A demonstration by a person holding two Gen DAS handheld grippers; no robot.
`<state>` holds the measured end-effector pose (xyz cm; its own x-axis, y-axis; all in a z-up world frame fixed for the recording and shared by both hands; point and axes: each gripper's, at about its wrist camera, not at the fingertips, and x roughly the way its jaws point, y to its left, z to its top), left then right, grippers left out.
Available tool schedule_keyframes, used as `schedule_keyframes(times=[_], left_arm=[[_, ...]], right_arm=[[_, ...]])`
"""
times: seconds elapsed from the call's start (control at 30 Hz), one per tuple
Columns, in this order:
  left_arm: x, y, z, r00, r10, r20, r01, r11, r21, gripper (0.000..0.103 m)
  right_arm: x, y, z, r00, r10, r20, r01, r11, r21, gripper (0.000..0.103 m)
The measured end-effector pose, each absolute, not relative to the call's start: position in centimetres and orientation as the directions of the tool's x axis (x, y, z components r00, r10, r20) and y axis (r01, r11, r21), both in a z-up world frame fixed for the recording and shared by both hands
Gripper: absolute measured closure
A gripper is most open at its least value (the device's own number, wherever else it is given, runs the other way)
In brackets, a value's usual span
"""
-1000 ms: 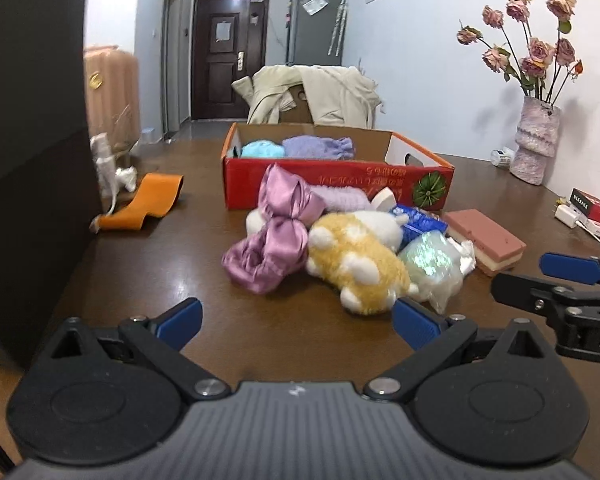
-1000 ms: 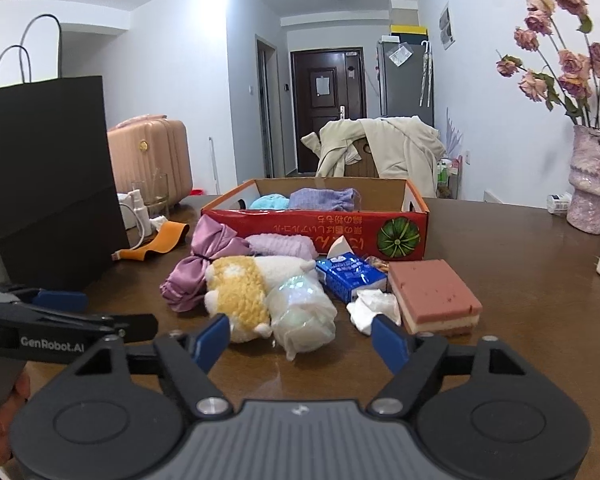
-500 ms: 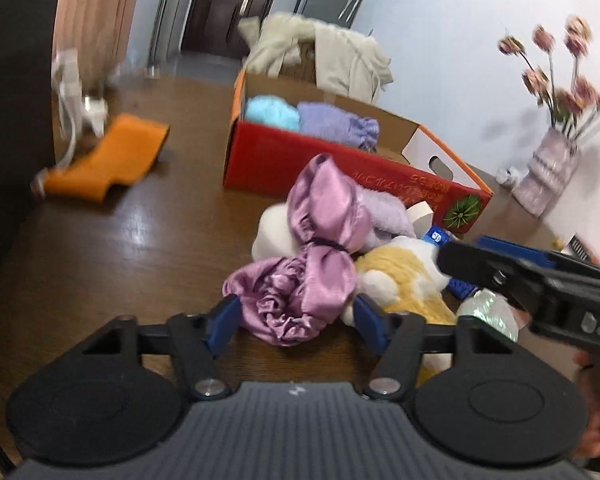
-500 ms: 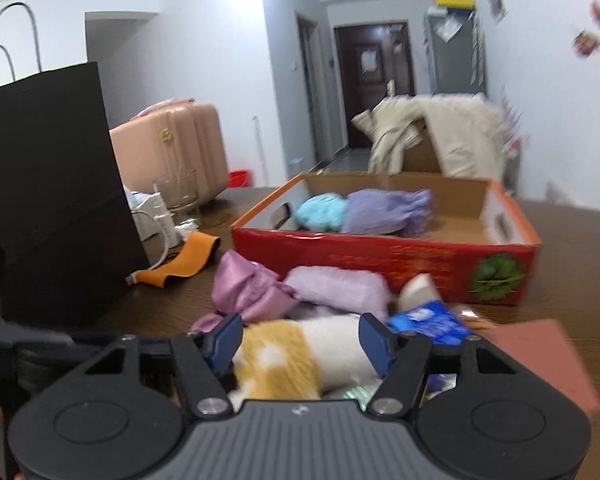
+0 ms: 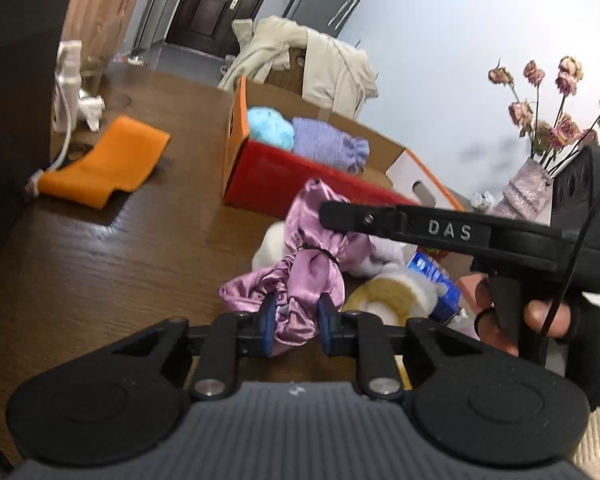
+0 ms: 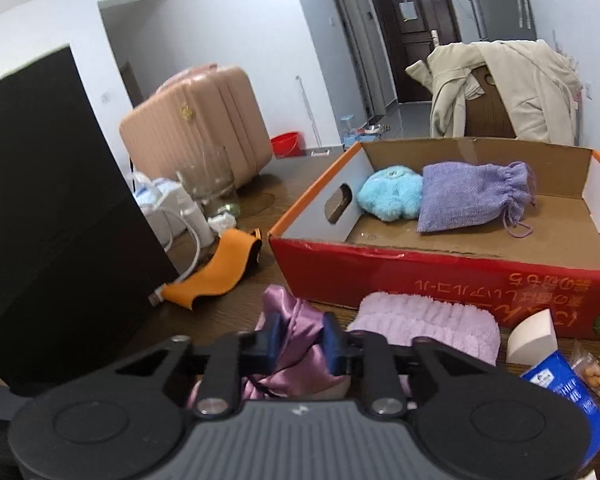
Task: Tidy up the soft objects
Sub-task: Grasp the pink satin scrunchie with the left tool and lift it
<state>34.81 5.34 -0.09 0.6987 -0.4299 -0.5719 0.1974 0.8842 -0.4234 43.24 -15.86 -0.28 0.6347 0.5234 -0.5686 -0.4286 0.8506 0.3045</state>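
A purple satin cloth (image 5: 312,264) lies bunched on the brown table (image 5: 100,280) in front of a red cardboard box (image 5: 300,176). My left gripper (image 5: 296,320) is closing, its blue pads pinching the cloth's near end. My right gripper (image 6: 302,340) is closing too, with the cloth's (image 6: 296,320) far end squeezed between its pads; it reaches in from the right in the left wrist view (image 5: 328,212). Inside the box (image 6: 440,276) lie a blue plush (image 6: 392,192) and a lilac drawstring pouch (image 6: 472,196). A yellow-white plush (image 5: 392,296) and a lilac fluffy towel (image 6: 428,320) sit beside the cloth.
An orange cloth (image 6: 220,272), a cable and a glass (image 6: 210,184) lie left of the box, by a tall black bag (image 6: 48,220). A blue packet (image 6: 560,392) and a white wedge sponge (image 6: 534,336) sit at the right. A flower vase (image 5: 528,188) stands far right.
Both grippers moved in on the purple satin cloth, the right swinging leftward across the pile, and both sets of jaws narrowed from wide open to pinching the cloth.
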Motion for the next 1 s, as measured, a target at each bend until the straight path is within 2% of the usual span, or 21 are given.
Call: schedule_keyframes(times=[0.13,0.3,0.43,0.53,0.57,0.6,0.63,0.67,0.7,0.77,0.8,0.83,0.9,1.0], left_arm=[[33.1,5.0,2.6,0.715,-0.470,-0.517,0.249,0.863,-0.440,0.082],[30.8,3.0,4.9,0.693,-0.560,-0.454,0.345,0.811,-0.473,0.082],[30.2,-0.2,3.1,0.640,-0.588,-0.495,0.356,0.797,-0.487,0.079],[29.5,-3.0,1.2,0.625,-0.559,-0.545,0.349,0.824,-0.445,0.071],[29.0,-3.9,1.0,0.636,-0.546,-0.545,0.365,0.836,-0.410,0.064],[28.4,-4.6,0.9,0.649,-0.536,-0.540,0.381,0.843,-0.379,0.050],[27.8,-5.1,0.8,0.666,-0.522,-0.534,0.385,0.853,-0.353,0.043],[27.4,-5.4,0.8,0.681,-0.500,-0.535,0.378,0.866,-0.328,0.031],[27.3,-5.7,0.8,0.694,-0.475,-0.542,0.365,0.880,-0.305,0.028],[27.6,-5.6,0.8,0.704,-0.444,-0.554,0.340,0.896,-0.285,0.032],[27.9,-5.6,0.7,0.700,-0.443,-0.560,0.334,0.897,-0.291,0.041],[28.3,-5.4,0.6,0.688,-0.451,-0.568,0.331,0.892,-0.307,0.046],[28.6,-5.2,0.4,0.663,-0.483,-0.572,0.341,0.875,-0.343,0.066],[28.4,-5.5,0.8,0.659,-0.478,-0.581,0.344,0.878,-0.332,0.078]], right_arm=[[40.3,-17.3,2.1,0.690,0.510,-0.513,-0.414,0.860,0.299,0.088],[35.1,-22.8,3.7,0.739,0.503,-0.449,-0.325,0.849,0.417,0.092],[31.0,-27.1,2.4,0.769,0.465,-0.439,-0.211,0.833,0.512,0.095],[28.9,-29.4,-0.1,0.785,0.404,-0.469,-0.102,0.832,0.546,0.095],[28.4,-29.9,-0.8,0.789,0.391,-0.473,-0.077,0.828,0.555,0.096],[27.9,-30.4,-1.5,0.794,0.386,-0.470,-0.060,0.818,0.572,0.096],[27.6,-30.8,-1.9,0.796,0.387,-0.465,-0.053,0.810,0.584,0.096],[27.3,-31.0,-2.2,0.795,0.389,-0.465,-0.050,0.807,0.588,0.096],[27.1,-31.1,-2.4,0.797,0.386,-0.465,-0.051,0.809,0.586,0.096],[27.0,-31.2,-2.5,0.799,0.382,-0.464,-0.050,0.812,0.582,0.096],[27.0,-31.4,-2.7,0.798,0.389,-0.461,-0.049,0.804,0.593,0.096],[27.1,-31.6,-2.9,0.795,0.399,-0.457,-0.051,0.794,0.606,0.096],[27.1,-31.5,-2.9,0.794,0.406,-0.453,-0.055,0.790,0.611,0.096],[27.1,-31.4,-3.0,0.788,0.421,-0.449,-0.067,0.784,0.617,0.096]])
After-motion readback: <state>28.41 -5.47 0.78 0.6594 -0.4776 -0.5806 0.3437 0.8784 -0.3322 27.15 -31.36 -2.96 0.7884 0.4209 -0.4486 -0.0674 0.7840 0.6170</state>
